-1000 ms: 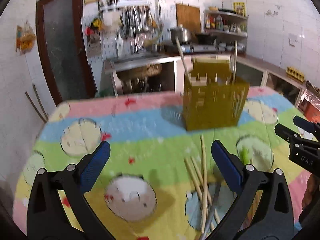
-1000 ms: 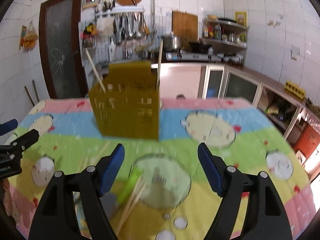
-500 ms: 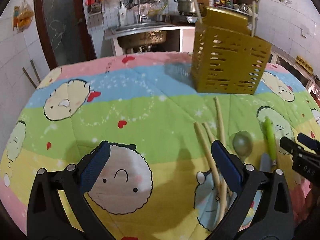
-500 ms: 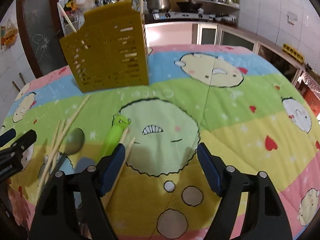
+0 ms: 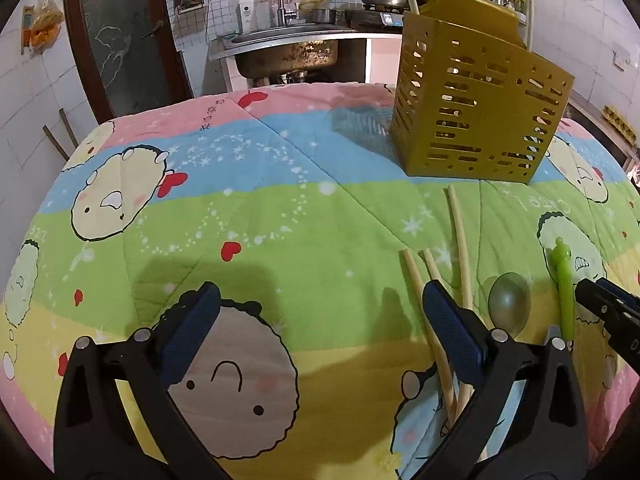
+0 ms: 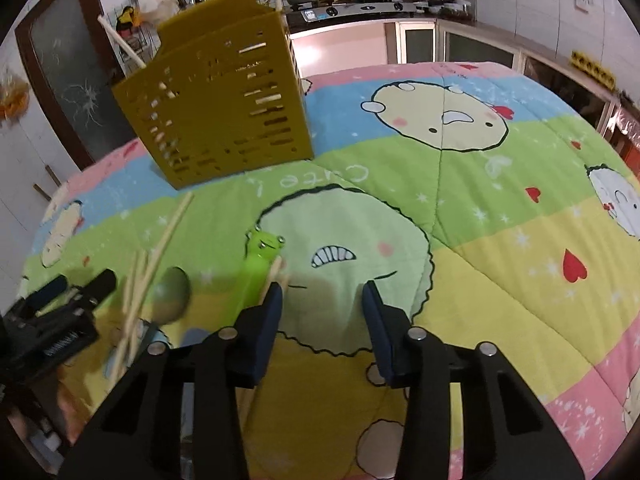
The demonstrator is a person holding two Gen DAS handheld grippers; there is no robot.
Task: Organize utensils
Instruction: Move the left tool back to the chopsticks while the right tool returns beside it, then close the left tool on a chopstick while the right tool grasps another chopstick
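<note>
A mustard slotted utensil holder stands upright at the far side of the quilt-covered table, with chopsticks sticking out of it. Loose wooden chopsticks, a metal spoon and a green frog-handled utensil lie in front of it. My left gripper is open wide and low over the quilt, its right finger above the chopsticks. My right gripper is closing with only cloth between its jaws. Its left finger lies over the frog handle and two chopsticks beside it.
A cartoon-print quilt covers the whole table. Behind it are a steel sink, a stove counter with pots, a dark door and low cabinets to the right.
Both grippers have sunk toward the table and tipped downward, so the utensils now lie close under them. The right gripper's jaws have narrowed; the left jaws stayed wide.
</note>
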